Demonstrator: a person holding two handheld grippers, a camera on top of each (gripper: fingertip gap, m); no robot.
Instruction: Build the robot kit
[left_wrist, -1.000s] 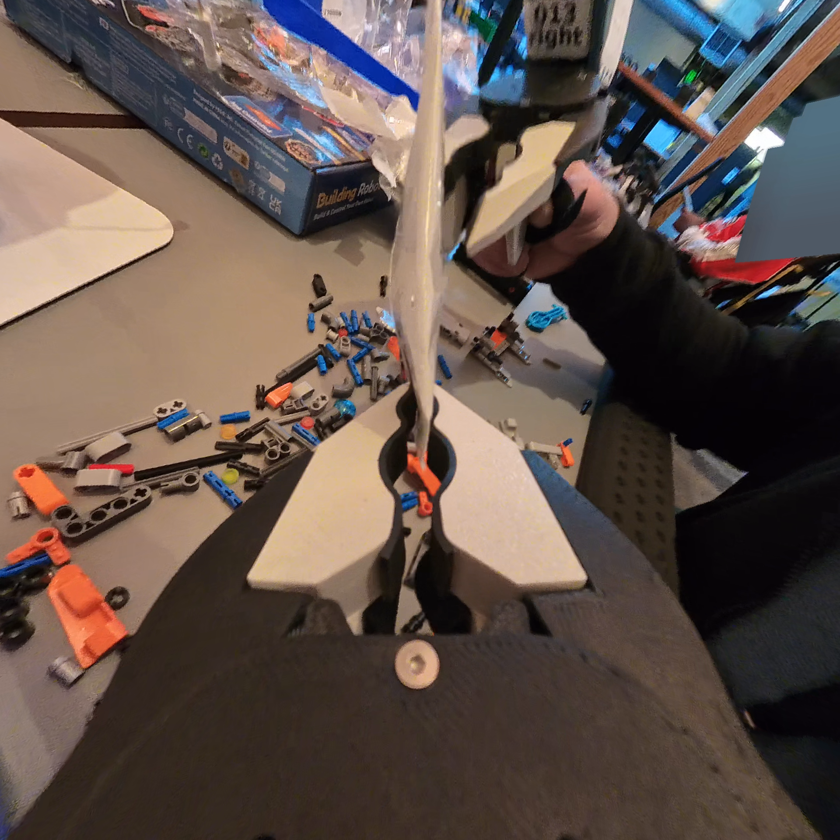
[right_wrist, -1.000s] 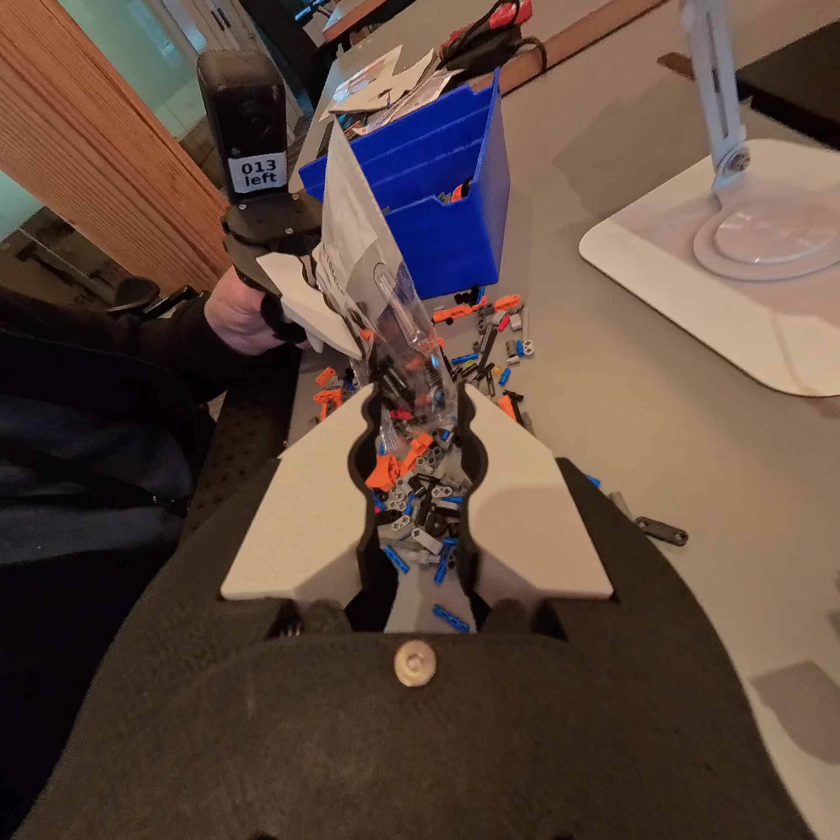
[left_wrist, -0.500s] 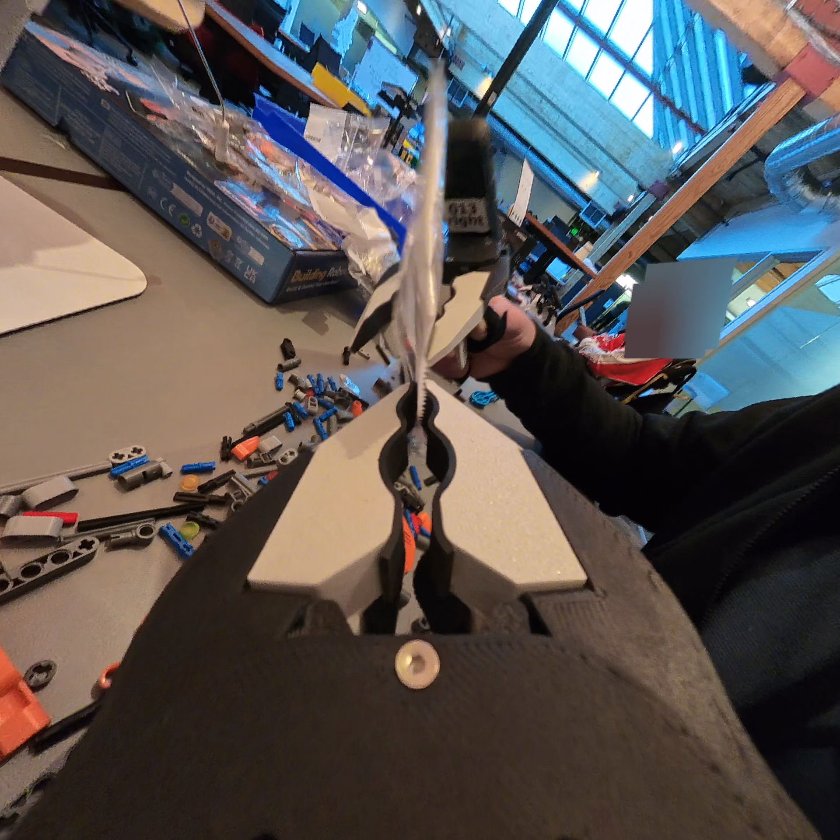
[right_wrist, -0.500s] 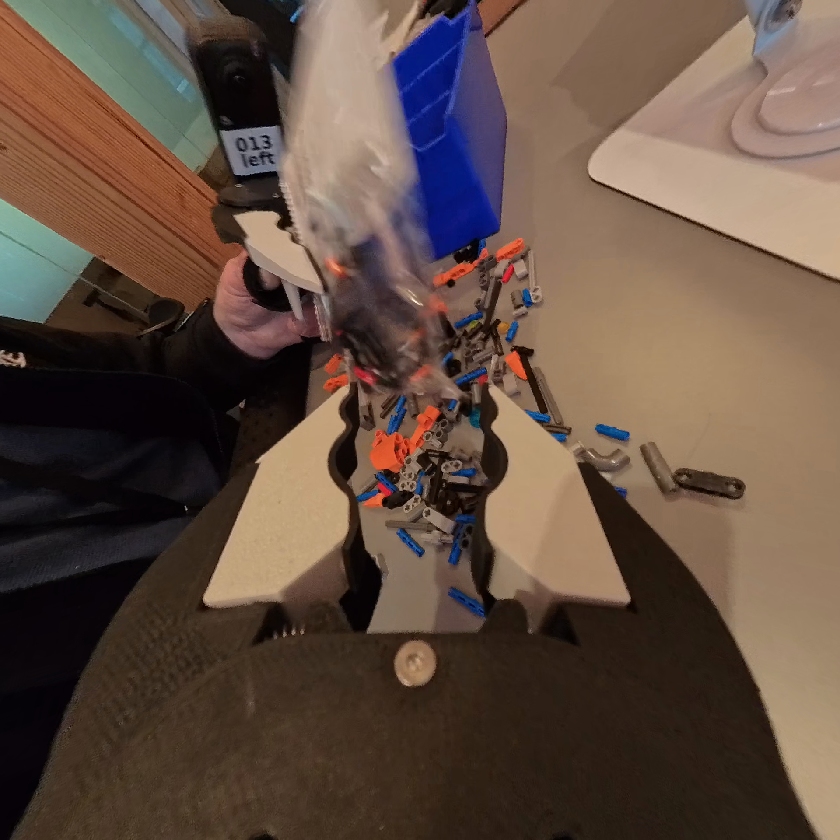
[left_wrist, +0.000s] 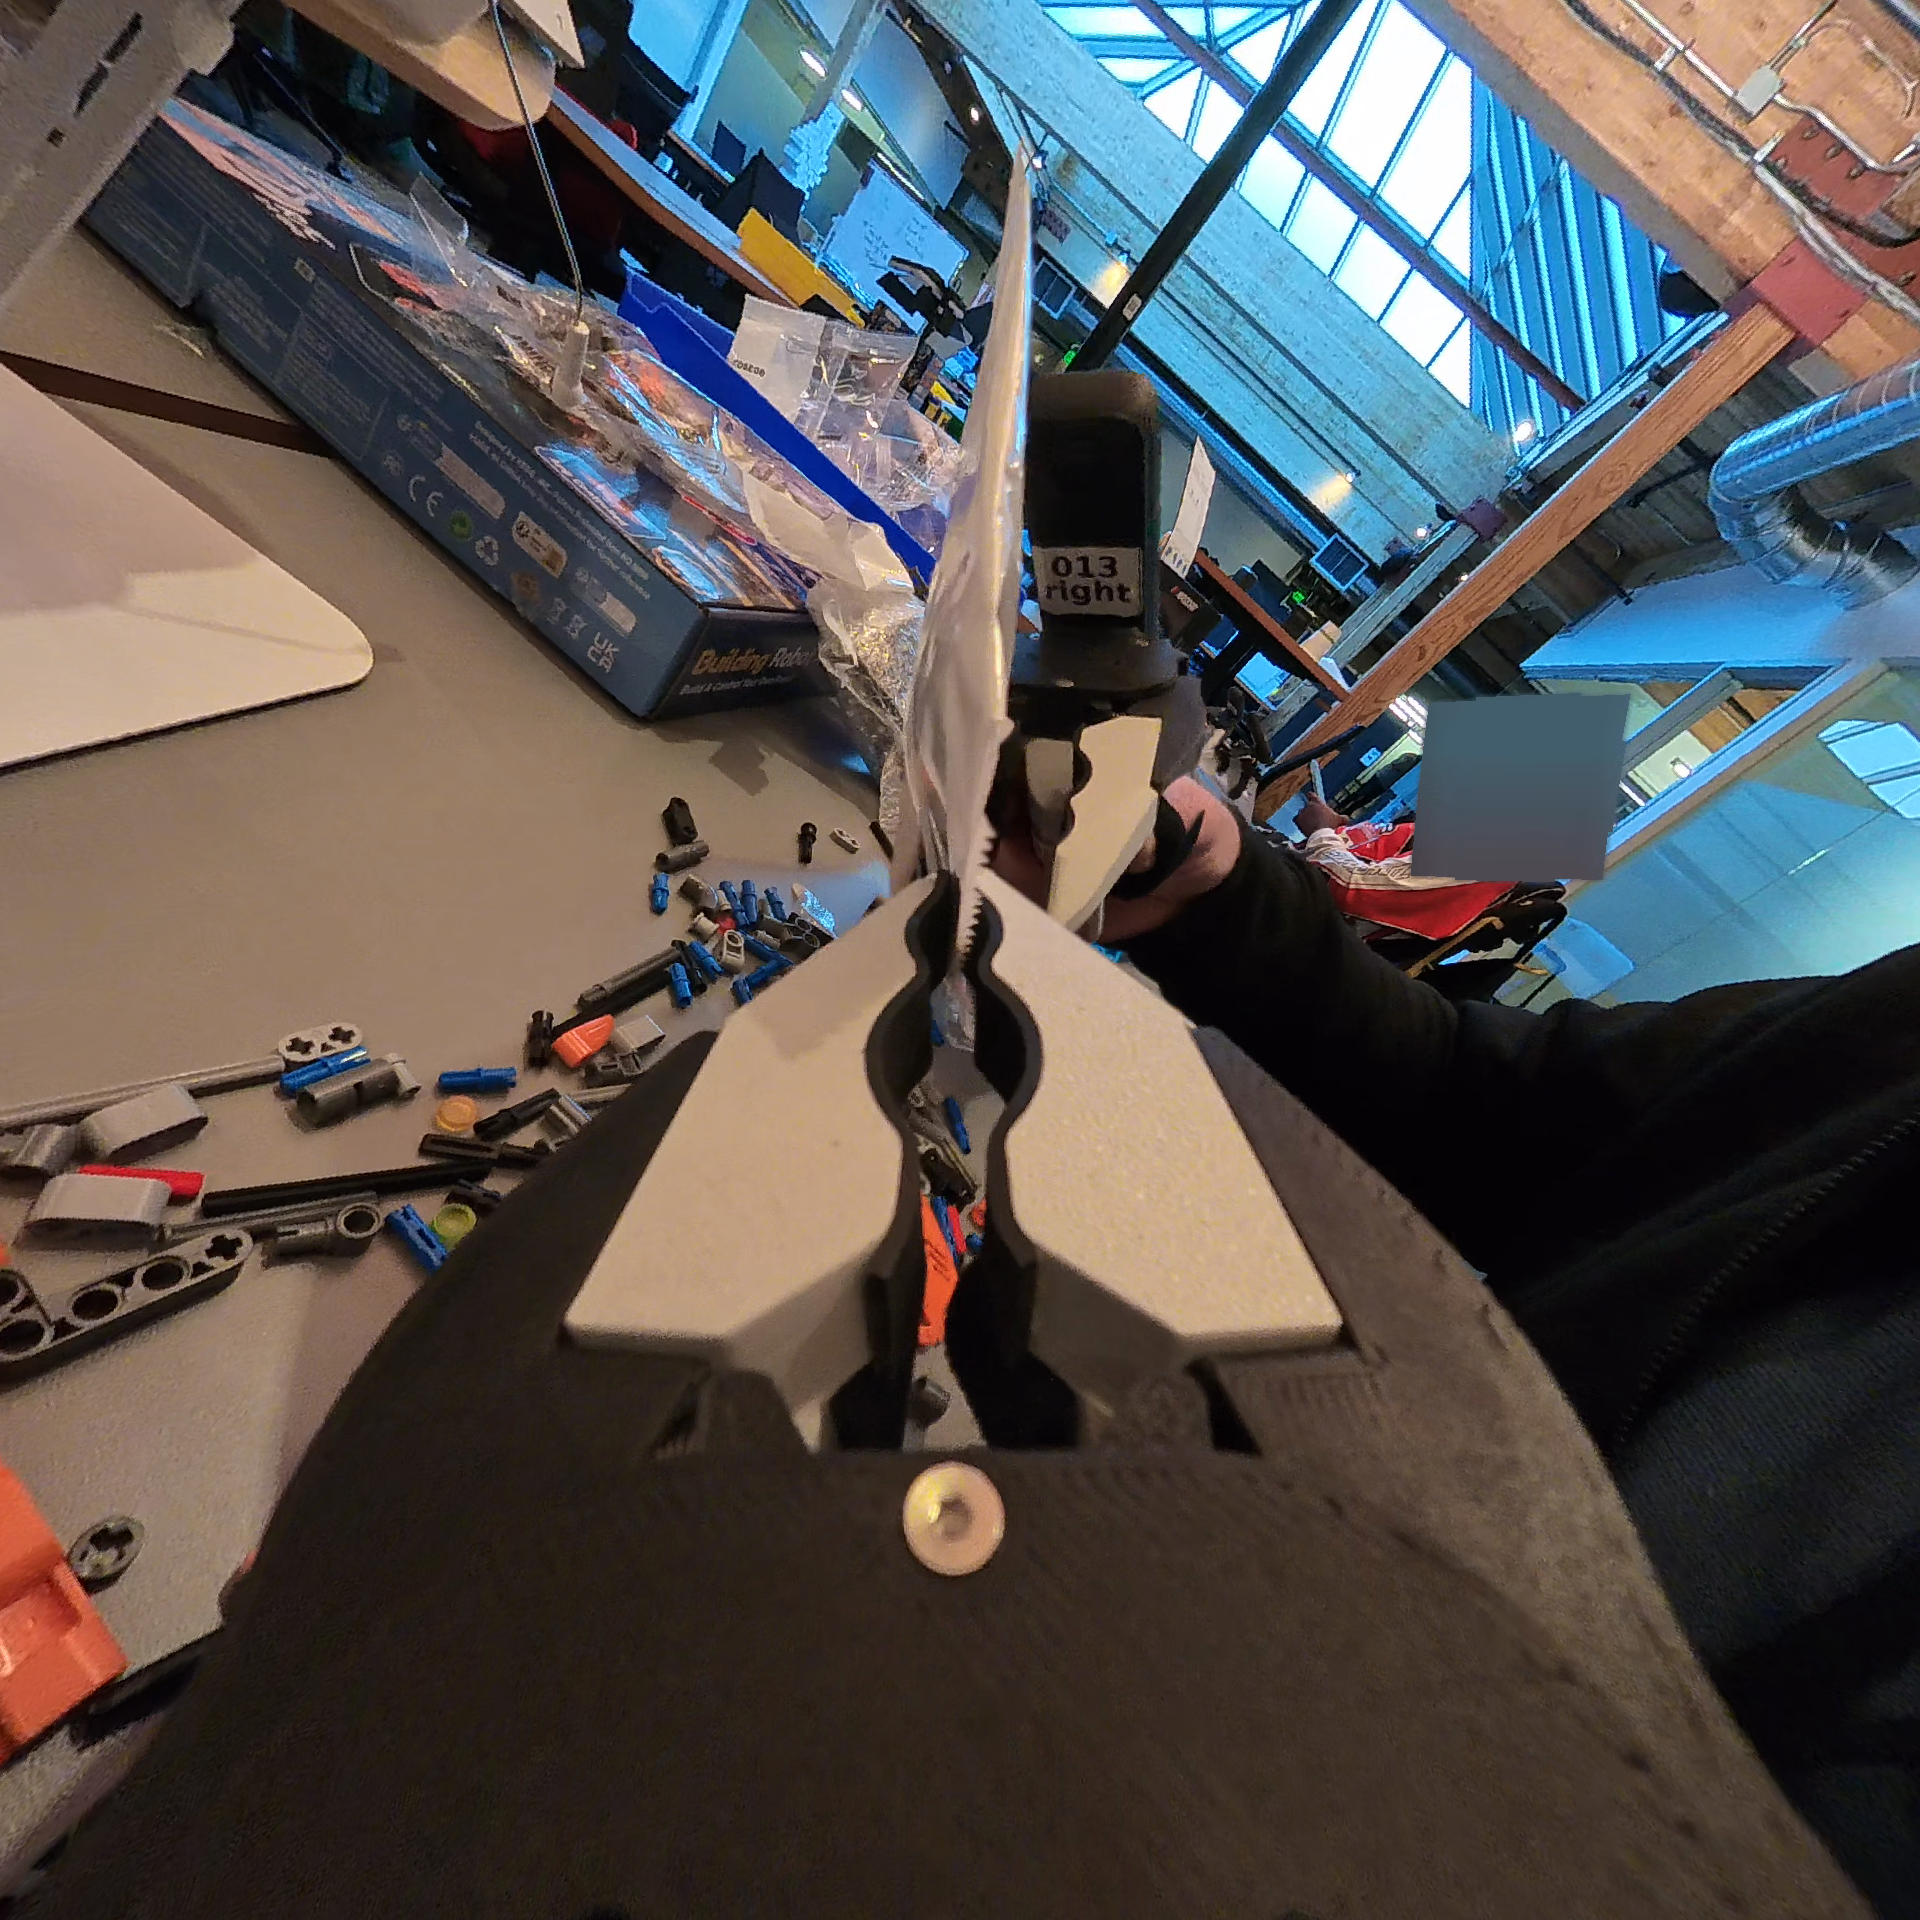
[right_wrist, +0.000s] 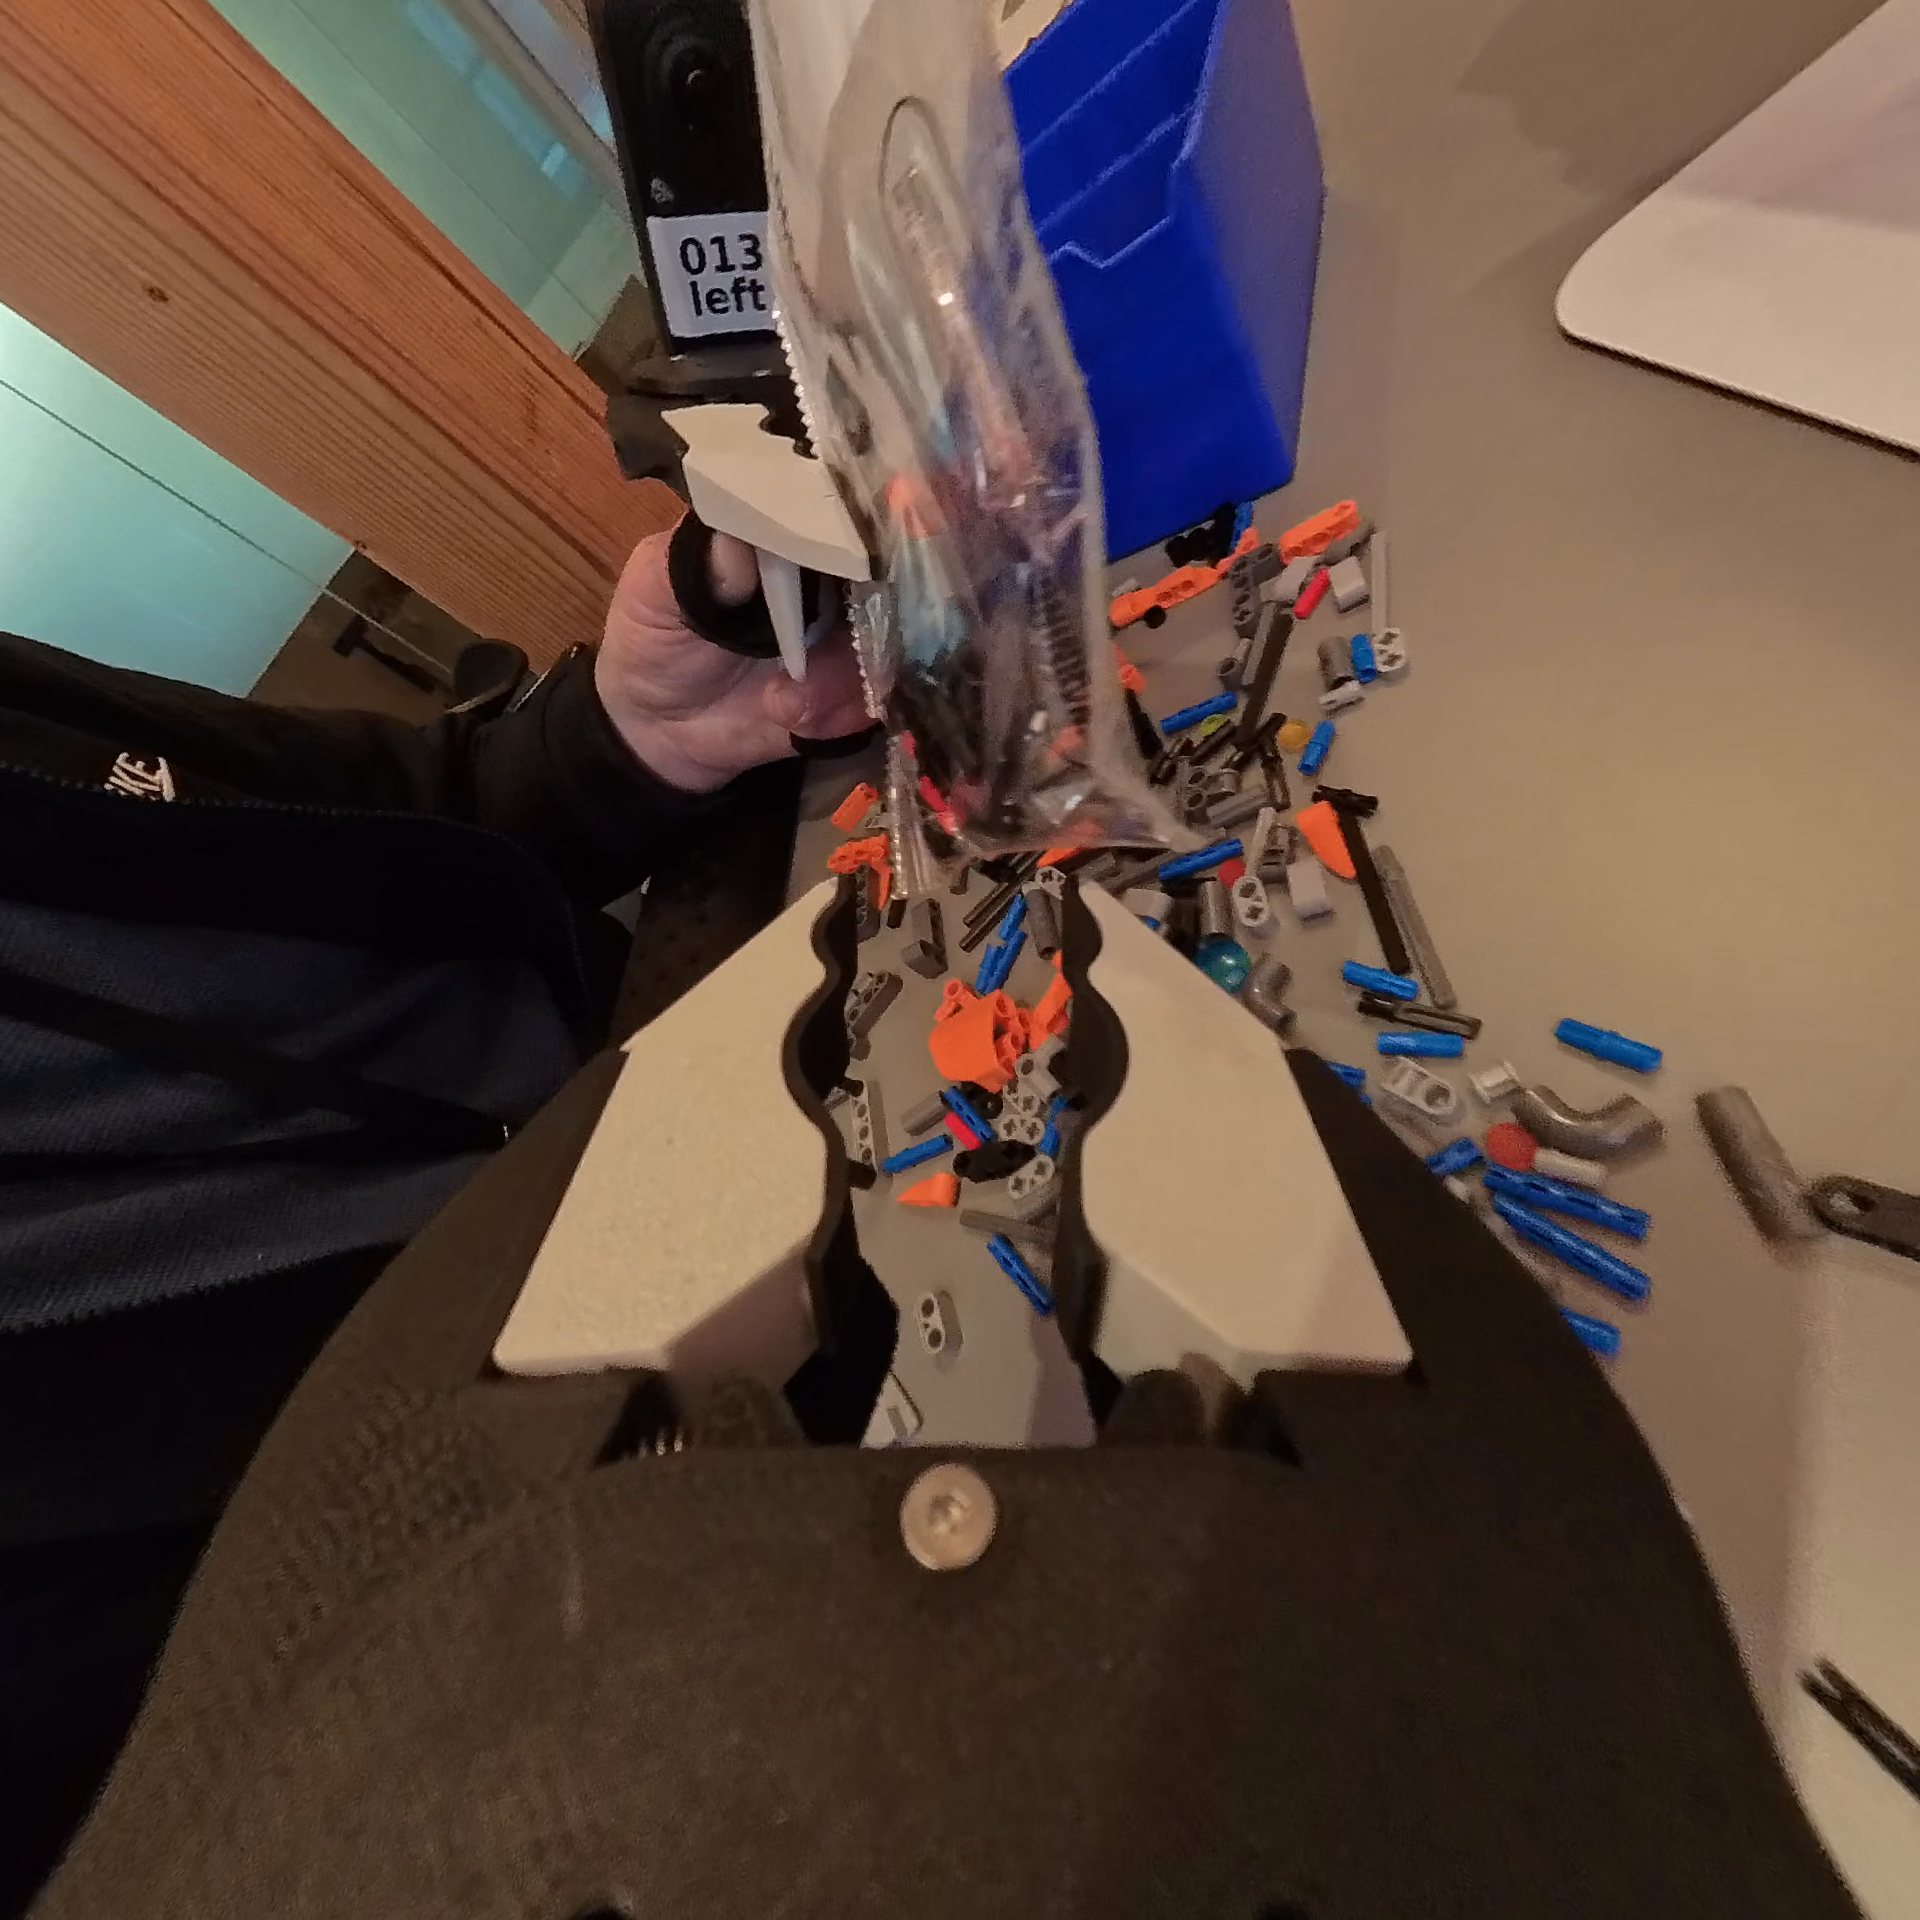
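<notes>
The grey table (right_wrist: 1558, 727) carries a blue bin (right_wrist: 1174, 260) and a wide scatter of small building pieces (right_wrist: 1247, 935). Above them hangs a clear plastic bag (right_wrist: 966, 520), its mouth downward and a clump of pieces inside, so it looks only partly emptied. The left tongs (left_wrist: 961, 920) are pressed together on the bag's serrated edge; the right tongs (right_wrist: 961, 904) are spread just under the bag, gripping nothing.
</notes>
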